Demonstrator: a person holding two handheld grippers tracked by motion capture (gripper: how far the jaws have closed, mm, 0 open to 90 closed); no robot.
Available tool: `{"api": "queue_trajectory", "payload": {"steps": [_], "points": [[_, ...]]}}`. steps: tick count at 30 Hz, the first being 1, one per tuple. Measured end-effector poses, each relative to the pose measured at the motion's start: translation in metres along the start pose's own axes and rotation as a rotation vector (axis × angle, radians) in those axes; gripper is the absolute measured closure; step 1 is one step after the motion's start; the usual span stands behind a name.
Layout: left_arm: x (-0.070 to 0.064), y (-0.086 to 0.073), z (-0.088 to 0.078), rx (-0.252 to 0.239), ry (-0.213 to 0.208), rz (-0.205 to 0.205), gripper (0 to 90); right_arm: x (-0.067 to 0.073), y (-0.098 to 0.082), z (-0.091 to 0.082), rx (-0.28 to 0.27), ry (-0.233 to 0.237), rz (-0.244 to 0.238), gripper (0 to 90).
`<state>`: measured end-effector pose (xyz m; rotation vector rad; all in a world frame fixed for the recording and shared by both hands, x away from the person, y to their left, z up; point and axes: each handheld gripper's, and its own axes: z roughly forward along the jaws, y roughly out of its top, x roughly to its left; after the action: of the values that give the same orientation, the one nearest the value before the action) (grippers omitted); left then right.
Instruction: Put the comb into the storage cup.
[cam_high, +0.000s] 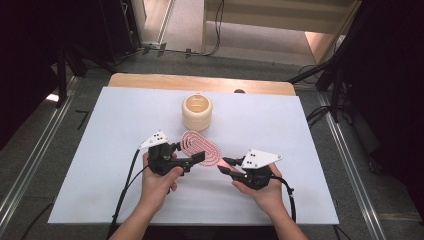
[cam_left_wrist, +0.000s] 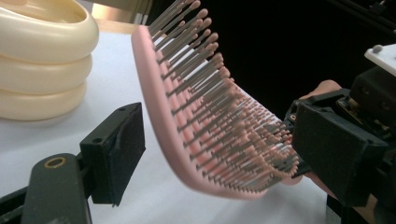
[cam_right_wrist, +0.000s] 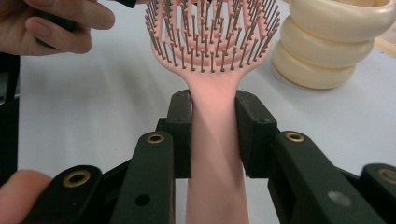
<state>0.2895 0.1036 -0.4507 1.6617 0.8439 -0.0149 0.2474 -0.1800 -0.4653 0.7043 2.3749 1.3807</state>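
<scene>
Mid-handover above the white table (cam_high: 100, 165): pink plastic hairbrush with grey bristles (cam_high: 201, 149) clamped by its handle in the right gripper (cam_right_wrist: 214, 135), head raised just in front of the cream ribbed holder (cam_high: 197, 112). Left gripper (cam_left_wrist: 215, 154) partly open, straddling the brush head, not yet pressing. Next, probably: close on the head's rim, then loosen the right.

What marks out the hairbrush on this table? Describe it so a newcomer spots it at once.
On the white table, just in front of the cream ringed holder, lies the hairbrush. It is pink, oval and bristled, and the right gripper clamps its handle.
</scene>
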Motion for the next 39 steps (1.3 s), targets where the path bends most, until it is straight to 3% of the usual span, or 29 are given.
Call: {"api": "queue_trajectory", "payload": {"steps": [9, 12, 16, 33, 39], "points": [[0.000, 0.001, 0.000, -0.005, -0.002, -0.026, 24.6, 0.007, 0.001, 0.005, -0.008, 0.006, -0.027, 67.6], [0.000, 0.001, 0.000, -0.007, 0.027, -0.042, 30.3, 0.009, 0.001, 0.006, -0.009, 0.009, -0.037, 67.6], [0.001, 0.001, 0.000, -0.002, 0.033, -0.056, 35.0, 0.011, 0.001, 0.008, -0.014, 0.005, -0.046, 67.6], [0.005, 0.002, -0.003, -0.010, -0.050, -0.103, 54.5, 0.016, -0.003, 0.010, -0.040, -0.028, -0.069, 67.5], [0.004, 0.004, -0.007, -0.021, -0.070, -0.083, 60.9, 0.021, -0.006, 0.015, -0.042, -0.062, -0.110, 67.4]]}}
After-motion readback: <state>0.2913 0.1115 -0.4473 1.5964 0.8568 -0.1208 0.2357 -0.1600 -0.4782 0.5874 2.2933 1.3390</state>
